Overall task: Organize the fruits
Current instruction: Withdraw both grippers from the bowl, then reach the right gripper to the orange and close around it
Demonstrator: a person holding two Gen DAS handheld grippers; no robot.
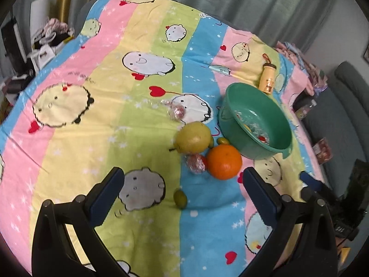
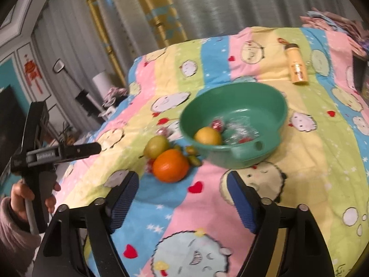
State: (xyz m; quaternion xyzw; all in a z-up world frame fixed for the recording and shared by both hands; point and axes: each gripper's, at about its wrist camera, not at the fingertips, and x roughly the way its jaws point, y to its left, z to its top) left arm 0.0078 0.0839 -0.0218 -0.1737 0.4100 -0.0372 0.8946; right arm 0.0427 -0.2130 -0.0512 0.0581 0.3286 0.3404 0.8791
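Observation:
A green bowl stands on the bed and holds a yellow fruit and some wrapped red fruits. Just left of it lie an orange, a yellow-green pear, a wrapped red fruit and a small green fruit. Another small green fruit lies alone, just ahead of my open, empty left gripper. My right gripper is open and empty, a little short of the orange.
A striped cartoon bedsheet covers the bed. A yellow bottle lies beyond the bowl, and a second wrapped red fruit lies behind the pear. A hand in a pink sleeve holds the left gripper's handle. Curtains and clutter surround the bed.

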